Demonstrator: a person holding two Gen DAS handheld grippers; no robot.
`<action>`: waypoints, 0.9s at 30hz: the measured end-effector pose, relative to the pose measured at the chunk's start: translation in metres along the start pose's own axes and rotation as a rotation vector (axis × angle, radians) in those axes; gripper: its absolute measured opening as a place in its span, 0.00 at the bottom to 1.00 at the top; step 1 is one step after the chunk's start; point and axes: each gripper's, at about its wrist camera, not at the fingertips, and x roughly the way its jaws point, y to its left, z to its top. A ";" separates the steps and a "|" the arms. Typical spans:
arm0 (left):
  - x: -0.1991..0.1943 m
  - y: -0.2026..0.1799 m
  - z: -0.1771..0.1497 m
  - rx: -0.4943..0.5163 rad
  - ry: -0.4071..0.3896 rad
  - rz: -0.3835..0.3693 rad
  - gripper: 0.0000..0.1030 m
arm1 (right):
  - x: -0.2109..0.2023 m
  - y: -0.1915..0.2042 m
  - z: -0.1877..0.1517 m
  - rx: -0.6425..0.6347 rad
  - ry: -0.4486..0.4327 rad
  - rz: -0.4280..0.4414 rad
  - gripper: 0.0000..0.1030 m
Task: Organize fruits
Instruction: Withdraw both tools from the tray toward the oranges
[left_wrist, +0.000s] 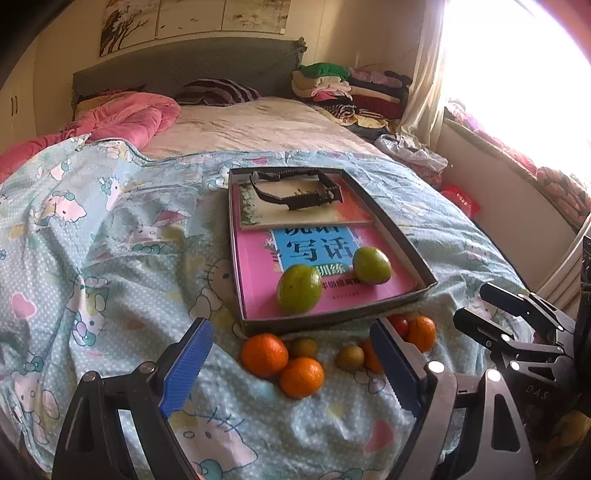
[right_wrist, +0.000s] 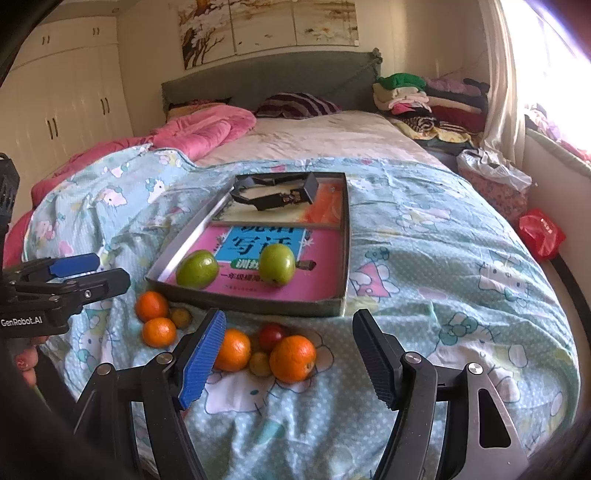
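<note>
Both empty, wide open: right gripper (right_wrist: 288, 354) hovering just short of orange (right_wrist: 293, 357) at lower centre, nearer than left gripper (left_wrist: 295, 369); tray (right_wrist: 255, 302) beyond, upper centre.

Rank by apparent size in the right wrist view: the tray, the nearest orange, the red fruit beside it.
1. Tray
2. Nearest orange
3. Red fruit, though it sits slightly farther back and partly hidden.
</note>
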 end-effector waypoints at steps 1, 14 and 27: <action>0.000 0.000 -0.001 -0.001 0.004 0.003 0.84 | 0.000 0.000 -0.001 -0.001 0.003 -0.004 0.71; 0.015 0.000 -0.029 0.002 0.079 0.022 0.84 | 0.009 0.000 -0.016 -0.013 0.039 -0.008 0.71; 0.031 0.004 -0.051 -0.011 0.138 0.000 0.82 | 0.030 -0.011 -0.035 0.017 0.096 0.020 0.71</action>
